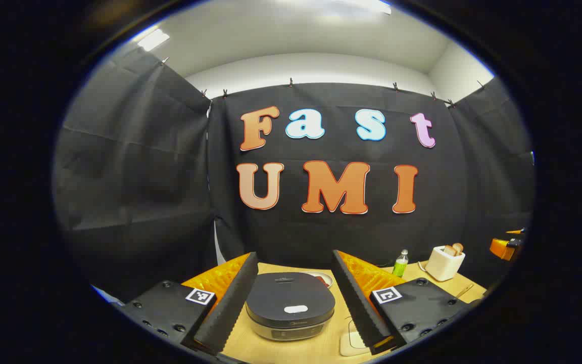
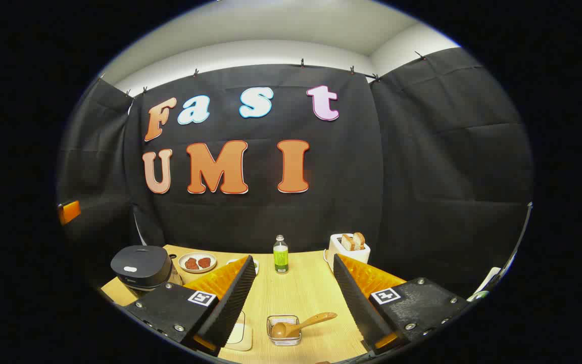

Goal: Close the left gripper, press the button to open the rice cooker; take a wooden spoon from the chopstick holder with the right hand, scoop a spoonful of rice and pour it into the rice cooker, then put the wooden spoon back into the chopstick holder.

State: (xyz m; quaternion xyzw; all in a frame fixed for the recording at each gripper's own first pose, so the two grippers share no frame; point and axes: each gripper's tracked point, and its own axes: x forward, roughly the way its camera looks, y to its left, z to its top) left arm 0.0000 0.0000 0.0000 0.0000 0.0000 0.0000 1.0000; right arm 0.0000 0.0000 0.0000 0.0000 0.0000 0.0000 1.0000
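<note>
Rice cooker (image 1: pixel 290 305) squat, round-cornered, dark glossy lid over a silvery band, lid down, a pale oval button (image 1: pixel 295 309) on the near part of the lid. Sits on the pale wood-grain bench (image 1: pixel 281 349), dead ahead of the left claw (image 1: pixel 291 308) and framed between its two ribbed fingers (image 1: pixel 228 303), which stand wide apart, released, gripping nothing. Button lying straight along the claw's forward axis, so probably a matter of clenching the fingers first, then pushing forward and down onto that oval; left claw plainly the nearer one. In the right gripper view, same cooker far off to the left at the bench edge. Right claw (image 2: pixel 291 308) likewise spread open, empty, aimed at a small clear square container (image 2: pixel 283 329) holding a wooden spoon (image 2: pixel 301 325), smooth brown bowl down inside, handle angled up and to the right, lying between the fingers and a little ahead. Whether that container is the chopstick holder, hard to say. Farther back: a small plate (image 2: pixel 197 262) with two reddish pieces, a green bottle (image 2: pixel 281 255) upright, a white toaster (image 2: pixel 349 248) with bread slices poking out, a flat pale pad (image 2: pixel 238 336) near the left finger.
</note>
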